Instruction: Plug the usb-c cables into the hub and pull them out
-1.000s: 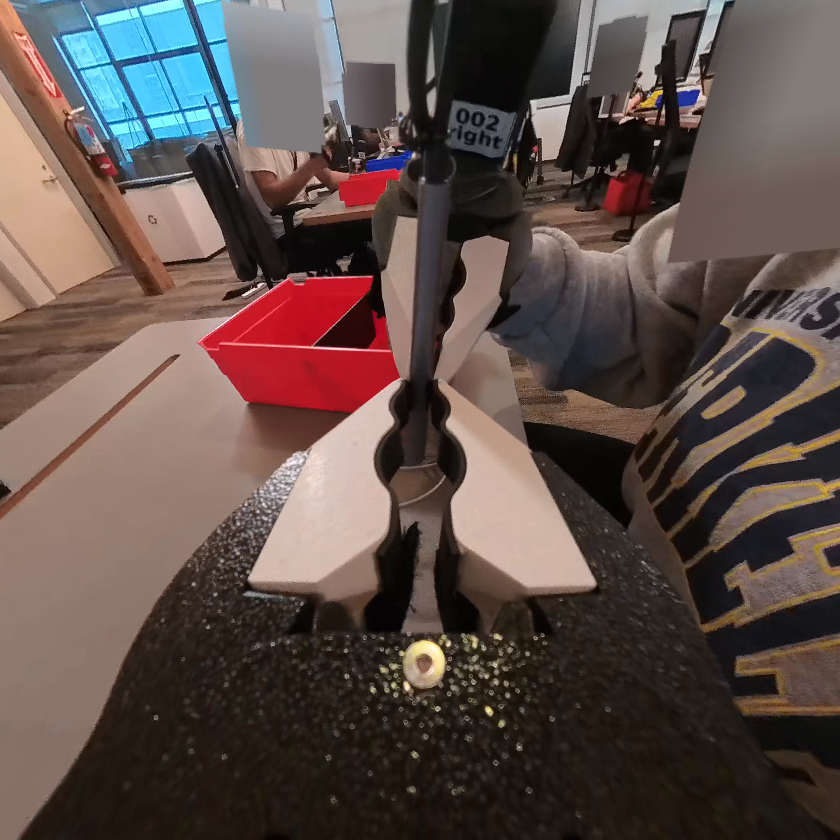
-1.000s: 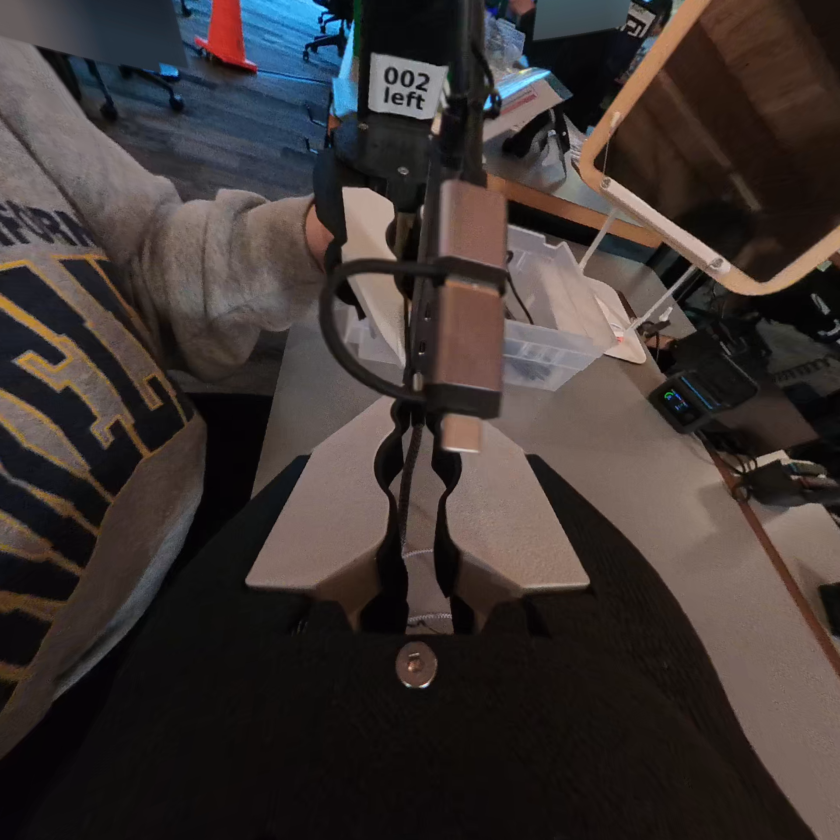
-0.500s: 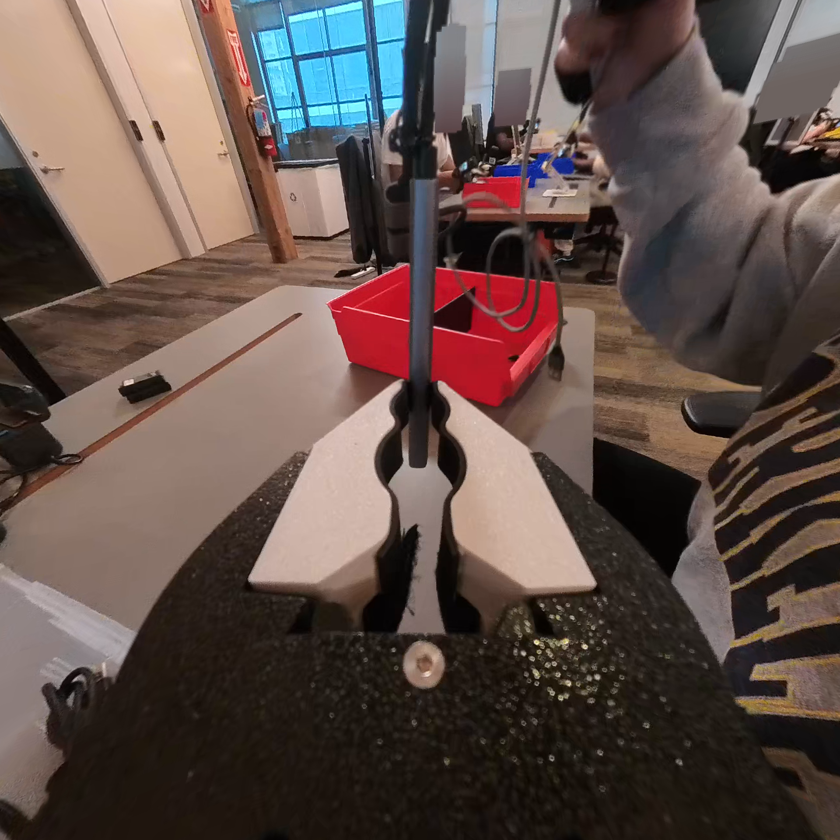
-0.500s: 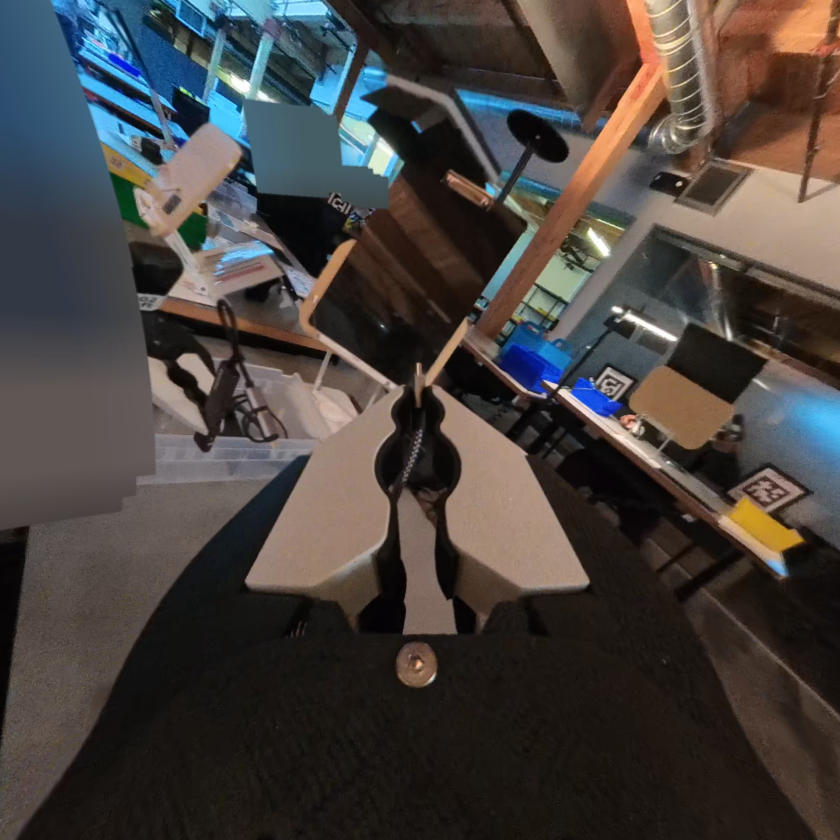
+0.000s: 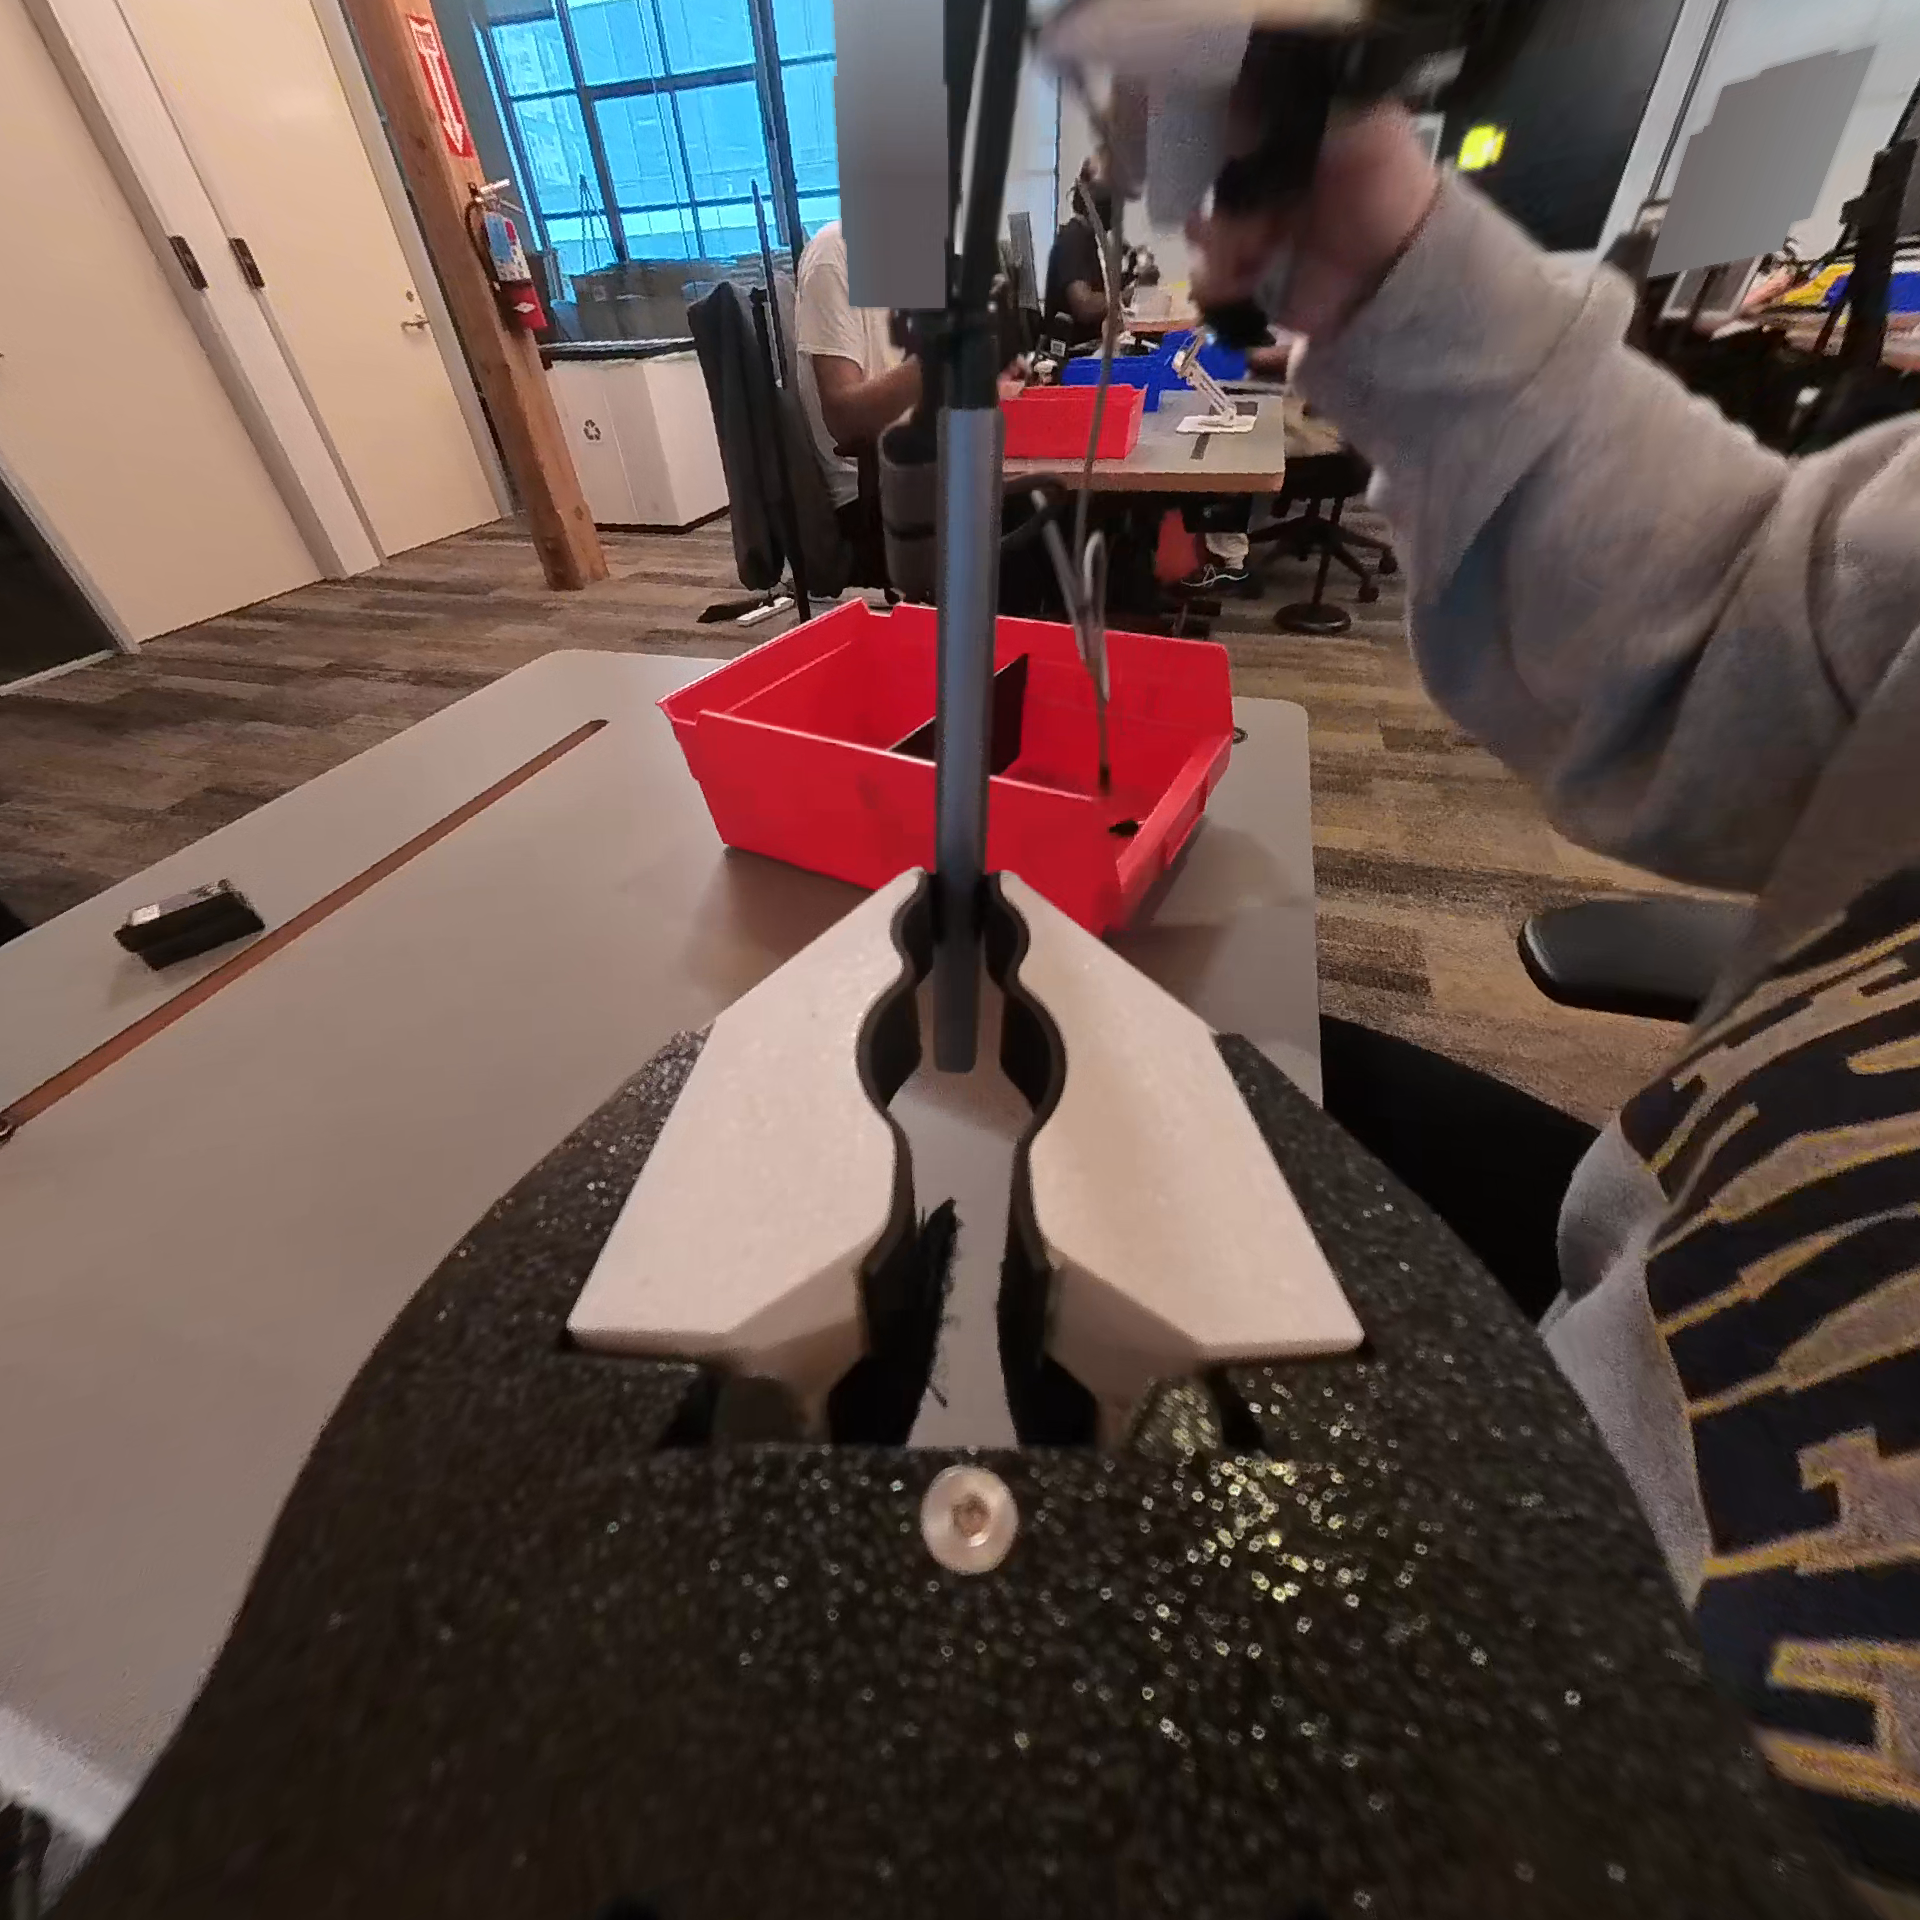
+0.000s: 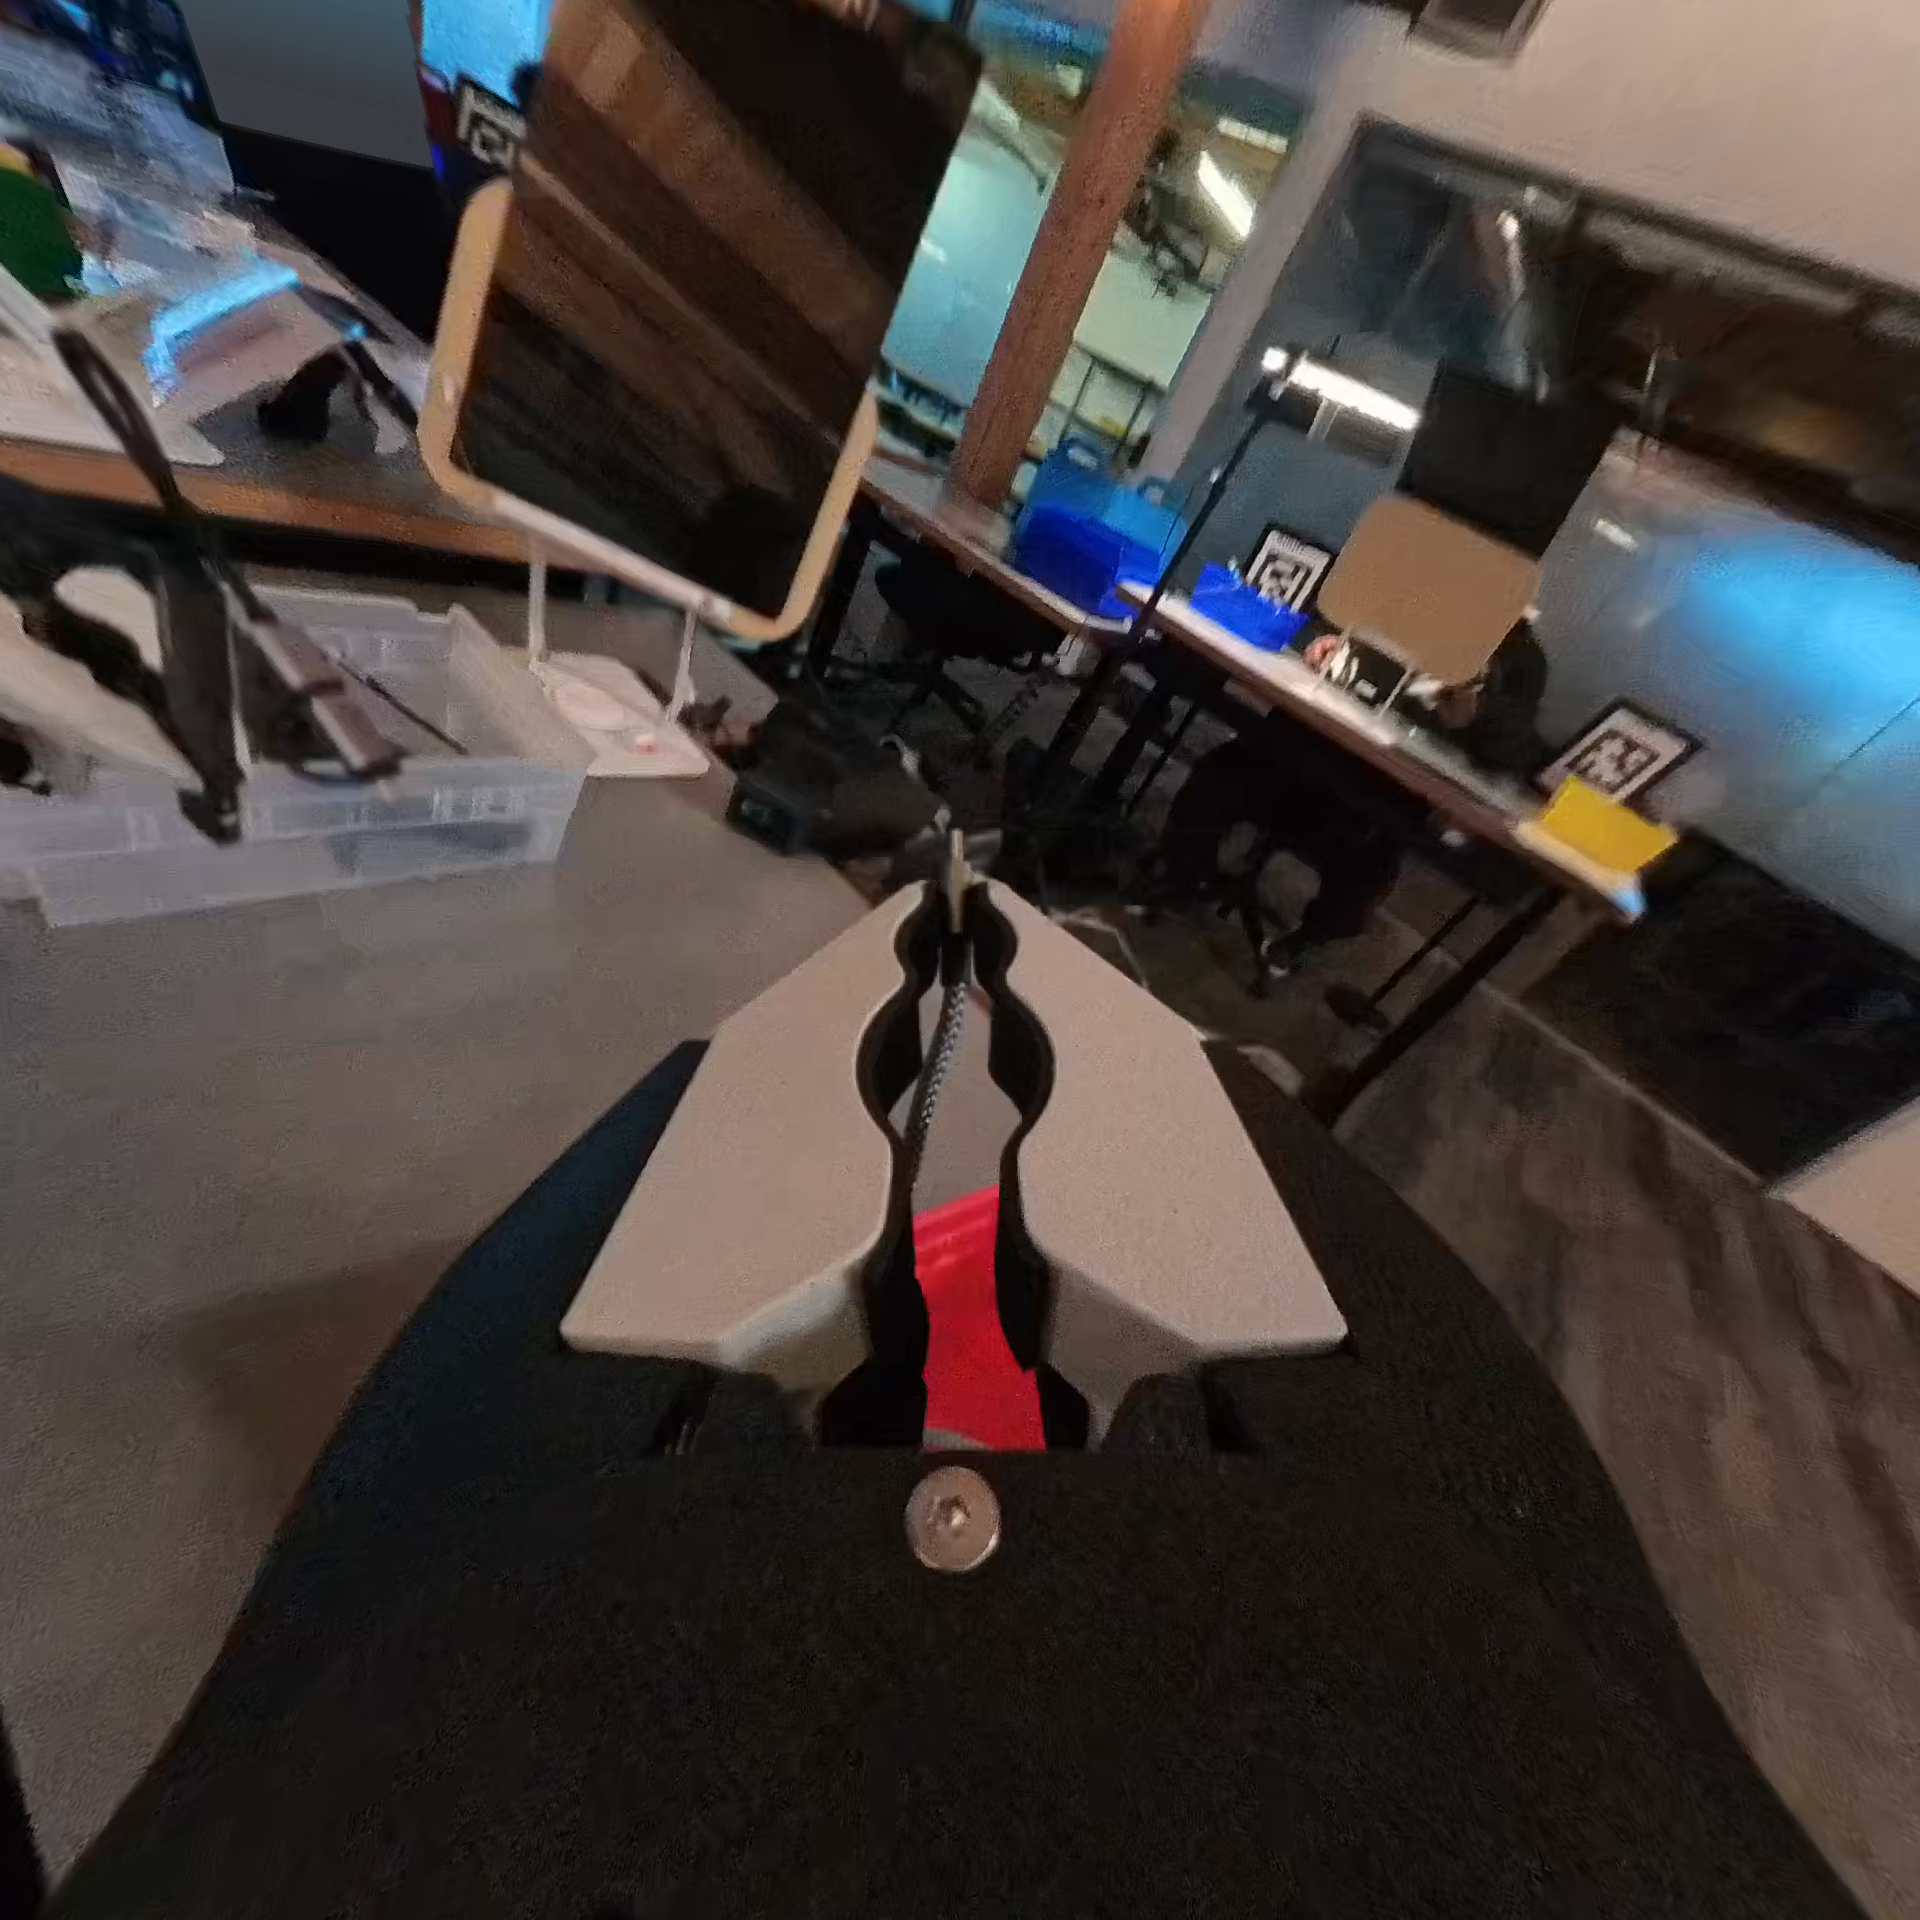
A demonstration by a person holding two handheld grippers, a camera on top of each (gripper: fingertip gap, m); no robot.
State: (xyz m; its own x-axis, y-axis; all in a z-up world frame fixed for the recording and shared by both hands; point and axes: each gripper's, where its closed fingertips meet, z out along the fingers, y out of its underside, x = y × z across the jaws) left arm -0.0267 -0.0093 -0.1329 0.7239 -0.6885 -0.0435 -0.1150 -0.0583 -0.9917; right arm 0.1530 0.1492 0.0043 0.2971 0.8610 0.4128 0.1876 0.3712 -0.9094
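Left tool (image 5: 961, 904) is clamped low over the table; right tool (image 6: 954, 909) is clamped, raised higher.

The hub (image 5: 961, 665), a slim grey metal bar seen edge-on, stands upright above the tabletop (image 5: 312, 1091), its lower end clamped in the left gripper (image 5: 961, 904). A braided grey usb-c cable (image 6: 930, 1081) is pinched at its silver plug (image 6: 954, 883) by the right gripper (image 6: 956, 904); the plug points forward, unplugged.

The right tongs (image 6: 958, 904) have pulled the usb-c cable (image 6: 935, 1070) from the hub (image 5: 961, 727).
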